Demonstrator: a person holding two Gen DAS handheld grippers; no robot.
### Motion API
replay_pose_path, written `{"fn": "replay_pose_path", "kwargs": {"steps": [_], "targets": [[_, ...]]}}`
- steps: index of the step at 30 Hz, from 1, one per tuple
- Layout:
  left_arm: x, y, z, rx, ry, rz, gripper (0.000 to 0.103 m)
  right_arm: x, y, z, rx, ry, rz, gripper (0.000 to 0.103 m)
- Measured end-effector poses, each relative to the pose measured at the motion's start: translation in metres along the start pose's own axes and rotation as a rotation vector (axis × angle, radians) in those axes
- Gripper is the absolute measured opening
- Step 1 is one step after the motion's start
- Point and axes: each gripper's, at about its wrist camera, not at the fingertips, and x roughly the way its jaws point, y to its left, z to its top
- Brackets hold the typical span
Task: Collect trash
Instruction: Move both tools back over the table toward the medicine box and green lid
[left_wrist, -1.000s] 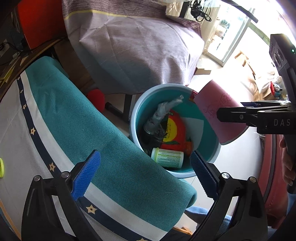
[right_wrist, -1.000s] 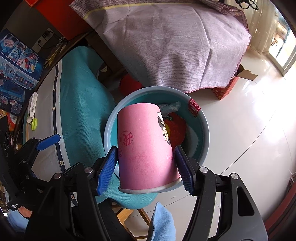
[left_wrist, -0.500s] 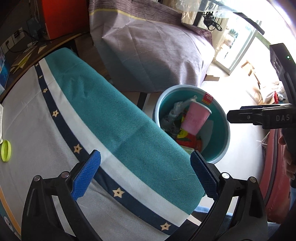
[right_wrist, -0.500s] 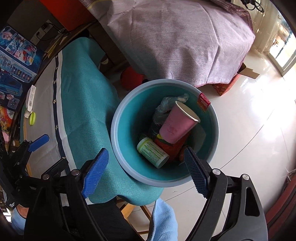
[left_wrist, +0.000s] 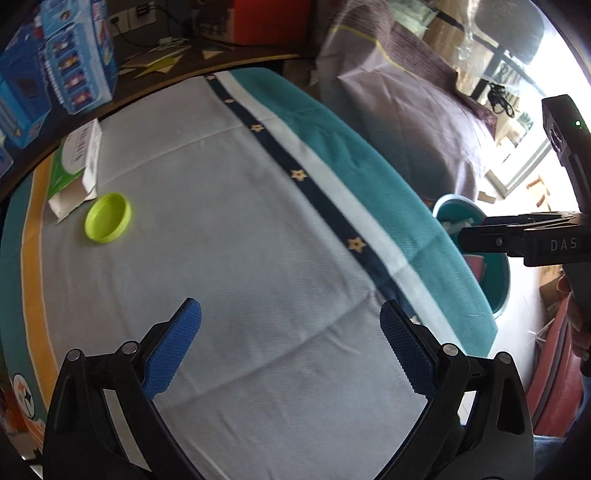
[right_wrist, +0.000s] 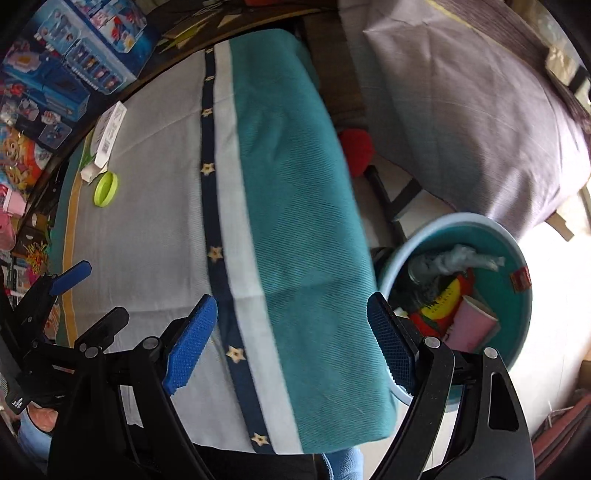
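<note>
In the right wrist view a teal bin (right_wrist: 461, 218) stands on the floor beside the table, with a pink paper cup (right_wrist: 471, 325), a red wrapper, grey crumpled paper and other trash inside. My right gripper (right_wrist: 291, 343) hovers open and empty over the table's teal cloth edge, left of the bin. My left gripper (left_wrist: 291, 347) is open and empty above the grey cloth. A lime-green lid (left_wrist: 108, 218) lies far left on the table, next to a green and white carton (left_wrist: 74, 173). The table edge hides part of the bin (left_wrist: 454, 201).
Blue toy boxes (left_wrist: 70, 62) line the table's far edge. A piece of furniture draped in a purple-grey sheet (right_wrist: 461, 110) stands behind the bin, with a red ball (right_wrist: 356, 147) on the floor beside it. The right gripper (left_wrist: 461, 240) shows at the right of the left wrist view.
The right gripper opened and dropped the pink cup into the bin. Both grippers then swung left, from above the bin to above the table.
</note>
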Motion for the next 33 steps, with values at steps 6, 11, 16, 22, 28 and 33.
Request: {"fn": "replay_pose_path", "kwargs": {"steps": [6, 11, 16, 22, 28, 33], "targets": [[-0.015, 0.075, -0.016, -0.11, -0.018, 0.056, 0.097, 0.015, 0.086, 0.029, -0.14, 0.007, 0.01, 0.08], [-0.027, 0.132, -0.029, -0.192, -0.041, 0.091, 0.097, 0.029, 0.148, 0.046, -0.228, 0.02, 0.037, 0.08], [-0.029, 0.183, -0.037, -0.262, -0.047, 0.126, 0.097, 0.049, 0.202, 0.063, -0.294, 0.025, 0.062, 0.08], [-0.022, 0.229, -0.043, -0.336, -0.039, 0.136, 0.097, 0.082, 0.246, 0.088, -0.335, 0.039, 0.053, 0.079], [-0.013, 0.246, -0.04, -0.347, -0.032, 0.14, 0.097, 0.107, 0.273, 0.108, -0.355, 0.057, 0.035, 0.077], [-0.009, 0.258, -0.041, -0.363, -0.029, 0.14, 0.097, 0.123, 0.279, 0.113, -0.36, 0.078, 0.018, 0.065]]}}
